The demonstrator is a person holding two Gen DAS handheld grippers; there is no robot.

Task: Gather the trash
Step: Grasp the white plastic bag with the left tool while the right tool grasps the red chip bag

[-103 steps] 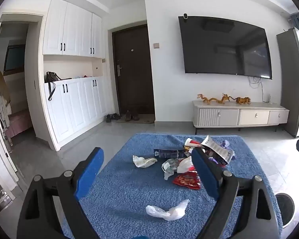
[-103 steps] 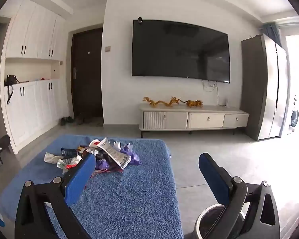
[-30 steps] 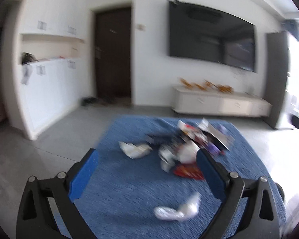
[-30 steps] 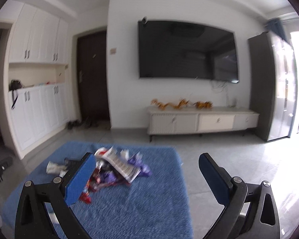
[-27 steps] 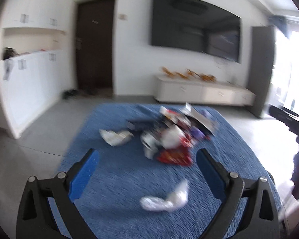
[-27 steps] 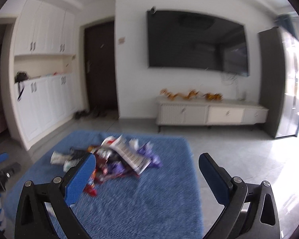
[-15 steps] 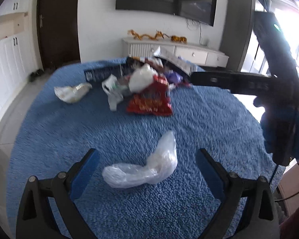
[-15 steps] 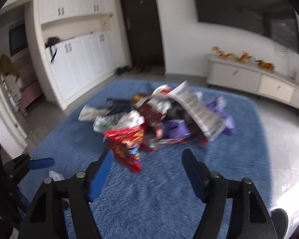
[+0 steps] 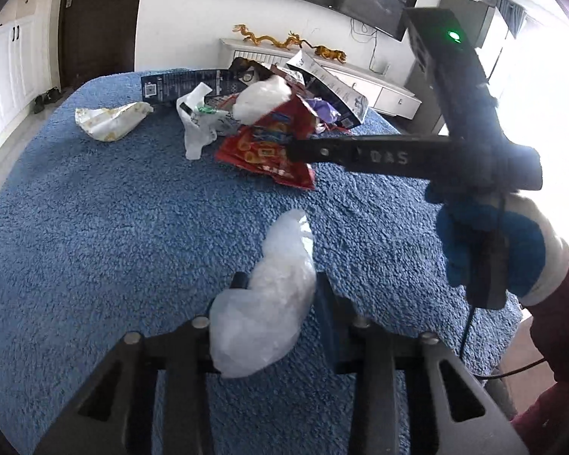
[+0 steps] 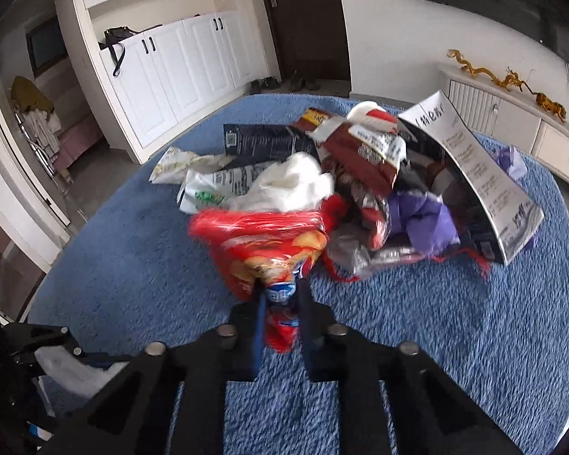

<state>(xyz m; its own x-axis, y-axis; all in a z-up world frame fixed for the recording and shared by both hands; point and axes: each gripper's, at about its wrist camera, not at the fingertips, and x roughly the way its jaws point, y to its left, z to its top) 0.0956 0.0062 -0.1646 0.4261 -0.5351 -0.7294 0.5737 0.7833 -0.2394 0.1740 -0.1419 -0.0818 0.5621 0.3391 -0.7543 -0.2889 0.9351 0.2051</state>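
Observation:
A crumpled clear plastic bag point(image 9: 269, 303) lies on the blue fluffy surface point(image 9: 95, 227) between the fingers of my left gripper point(image 9: 280, 284). Its jaws are closing and both pads touch the bag. My right gripper point(image 10: 280, 295) is shut on the lower edge of a red snack bag point(image 10: 269, 250) at the near side of the trash pile point(image 10: 379, 174). In the left wrist view the right gripper point(image 9: 290, 149) reaches in from the right onto that red snack bag point(image 9: 261, 144). The right wrist view shows the left gripper point(image 10: 76, 352) at the lower left.
A cream wrapper point(image 9: 110, 123) lies apart on the left. The pile holds a dark flat box point(image 10: 265, 144), white plastic point(image 10: 292, 182), a printed carton point(image 10: 474, 174) and purple wrappers point(image 10: 421, 220). A gloved hand point(image 9: 493, 250) holds the right gripper. A low white cabinet point(image 9: 360, 76) stands behind.
Both grippers have tilted down and dropped to the blue surface. The left one closed around the plastic bag; the right one moved left to the pile and shut on the red snack bag.

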